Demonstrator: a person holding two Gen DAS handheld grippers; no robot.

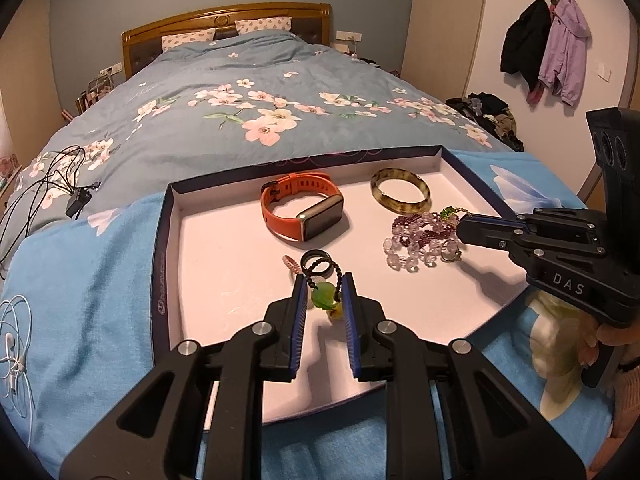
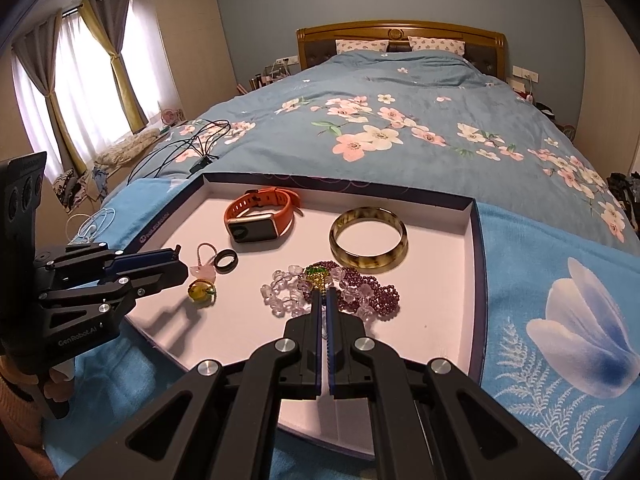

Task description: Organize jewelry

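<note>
The left gripper (image 1: 325,294) is nearly closed around a green pendant (image 1: 323,297), its black cord (image 1: 316,266) looping just ahead over a dark ring (image 1: 316,261); likely gripped to lift it clear of the neighbours. The right gripper (image 2: 324,300) is fully closed, tips at the tangled bead bracelets (image 2: 348,292) with a green charm (image 2: 316,274); whether it pinches a strand I cannot tell. Beyond both, in the same shallow tray (image 1: 162,240) on the bed, lie an orange watch (image 1: 302,210) and a bangle (image 2: 368,244).

Floral duvet (image 1: 248,92) on the bed; black cables (image 2: 188,148) beside; jackets (image 1: 548,48) on wall hooks.
</note>
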